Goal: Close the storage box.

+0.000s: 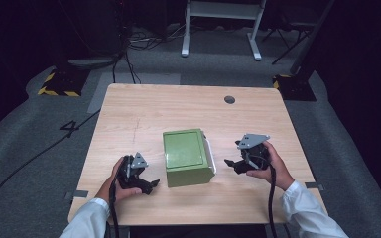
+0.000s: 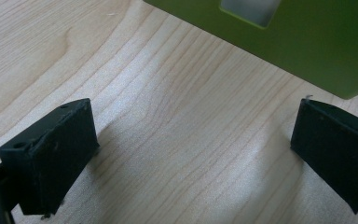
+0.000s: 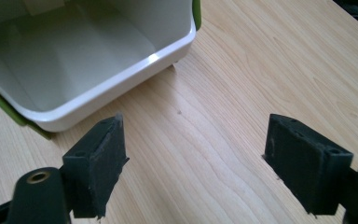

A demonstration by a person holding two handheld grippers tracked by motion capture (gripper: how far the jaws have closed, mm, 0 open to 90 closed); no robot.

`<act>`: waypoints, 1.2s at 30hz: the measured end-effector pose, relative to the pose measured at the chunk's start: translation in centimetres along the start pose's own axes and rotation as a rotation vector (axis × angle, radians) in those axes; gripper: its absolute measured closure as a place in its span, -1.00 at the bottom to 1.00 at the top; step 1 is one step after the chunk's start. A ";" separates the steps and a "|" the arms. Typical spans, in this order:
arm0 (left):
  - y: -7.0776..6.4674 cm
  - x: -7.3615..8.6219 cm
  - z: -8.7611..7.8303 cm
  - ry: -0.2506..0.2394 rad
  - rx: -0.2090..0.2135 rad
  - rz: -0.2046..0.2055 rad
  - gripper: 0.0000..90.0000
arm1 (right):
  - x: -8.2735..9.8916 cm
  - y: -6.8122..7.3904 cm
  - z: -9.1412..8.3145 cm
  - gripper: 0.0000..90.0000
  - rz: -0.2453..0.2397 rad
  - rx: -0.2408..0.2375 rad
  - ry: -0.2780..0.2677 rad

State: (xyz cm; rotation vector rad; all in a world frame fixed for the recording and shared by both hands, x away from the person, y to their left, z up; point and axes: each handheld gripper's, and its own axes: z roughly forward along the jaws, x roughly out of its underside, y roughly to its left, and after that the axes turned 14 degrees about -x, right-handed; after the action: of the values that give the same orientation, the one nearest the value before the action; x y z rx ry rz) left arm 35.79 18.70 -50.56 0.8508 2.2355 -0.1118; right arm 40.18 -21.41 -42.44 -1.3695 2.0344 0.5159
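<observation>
Two risks, left to right:

1. Left gripper, jaws spread and empty, sits just beside the green box lying on its side mid-table; a nudge might slide it.
2. Right gripper, jaws spread and empty near the white open mouth, could snag that rim.

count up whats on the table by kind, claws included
green box-shaped bin with white inner liner, lying on its side: 1
black two-jaw claws held in hands: 2 (left claw, right claw), both open, neither touching the bin
light wooden table with round cable hole: 1
total: 4
</observation>
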 end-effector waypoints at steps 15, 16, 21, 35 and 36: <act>0.0 0.0 0.0 0.000 0.001 0.001 -0.99 | 3.1 -0.5 -2.5 -0.55 0.028 0.049 0.004; 0.0 0.0 0.0 0.001 0.001 0.001 -0.99 | 3.3 -0.6 -2.6 -0.55 0.029 0.051 0.010; 0.0 0.0 0.0 0.001 0.001 0.000 -0.99 | 4.7 -0.7 -2.9 -0.57 0.043 0.068 0.032; 0.0 0.0 0.0 0.002 0.002 0.001 -0.99 | 9.3 -1.1 -4.7 -0.57 0.110 0.096 0.033; 0.0 0.0 0.0 0.002 0.002 0.000 -0.99 | 9.7 -1.1 -4.8 -0.57 0.113 0.098 0.033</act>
State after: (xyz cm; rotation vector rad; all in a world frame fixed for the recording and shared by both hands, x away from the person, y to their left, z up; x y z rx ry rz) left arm 35.74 18.73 -50.56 0.8524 2.2372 -0.1129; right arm 37.31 -31.41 -45.59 -1.2187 2.1442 0.4388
